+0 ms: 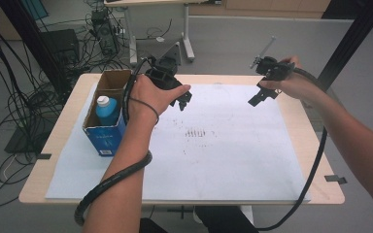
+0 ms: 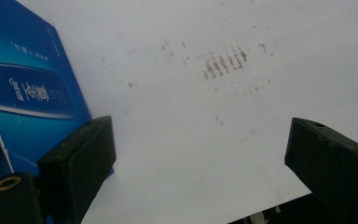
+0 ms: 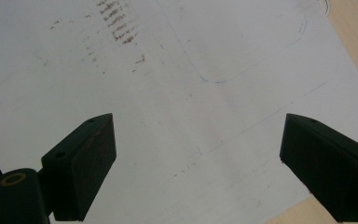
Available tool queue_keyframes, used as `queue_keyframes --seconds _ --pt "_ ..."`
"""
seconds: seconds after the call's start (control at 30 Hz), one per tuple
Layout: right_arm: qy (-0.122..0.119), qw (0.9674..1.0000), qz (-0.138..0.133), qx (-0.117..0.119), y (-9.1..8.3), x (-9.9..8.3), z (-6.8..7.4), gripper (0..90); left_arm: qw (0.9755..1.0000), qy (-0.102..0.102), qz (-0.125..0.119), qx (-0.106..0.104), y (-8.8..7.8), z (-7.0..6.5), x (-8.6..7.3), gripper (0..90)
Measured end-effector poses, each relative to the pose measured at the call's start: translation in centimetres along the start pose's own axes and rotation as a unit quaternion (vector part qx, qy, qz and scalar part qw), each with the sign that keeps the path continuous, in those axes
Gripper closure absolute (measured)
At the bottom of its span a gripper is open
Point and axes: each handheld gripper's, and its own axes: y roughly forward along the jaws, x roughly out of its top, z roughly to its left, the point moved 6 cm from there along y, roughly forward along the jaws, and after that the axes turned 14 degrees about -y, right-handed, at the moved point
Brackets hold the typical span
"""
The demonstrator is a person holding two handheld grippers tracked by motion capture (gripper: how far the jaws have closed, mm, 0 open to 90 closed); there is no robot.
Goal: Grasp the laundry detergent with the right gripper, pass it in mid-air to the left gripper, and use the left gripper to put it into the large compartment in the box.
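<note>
High view shows both claws empty, jaws apart: left claw (image 1: 183, 100) hangs beside the box (image 1: 108, 112) holding a bottle (image 1: 106, 110), right claw (image 1: 258, 96) well apart; next likely reaching for the bottle.

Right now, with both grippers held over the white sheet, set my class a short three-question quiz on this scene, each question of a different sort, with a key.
1. True or false: the left gripper holds the bottle.
2. Multiple choice: where does the bottle with the white cap stand? A) flat on the white sheet; B) inside the open blue box; C) on the floor.
3. Fill in: the jaws of the right gripper are ____, with nothing between them.

Key:
1. False: its jaws stand apart over the sheet, beside the box.
2. B.
3. Open.
</note>
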Motion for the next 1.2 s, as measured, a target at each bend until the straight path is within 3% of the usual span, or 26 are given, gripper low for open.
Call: queue_keyframes --seconds 1.2 --pt "-0.014 0.9998 0.015 0.001 0.36 0.17 0.23 10.6 0.9999 -0.007 0.010 0.003 0.90 0.70 -0.56 9.8"
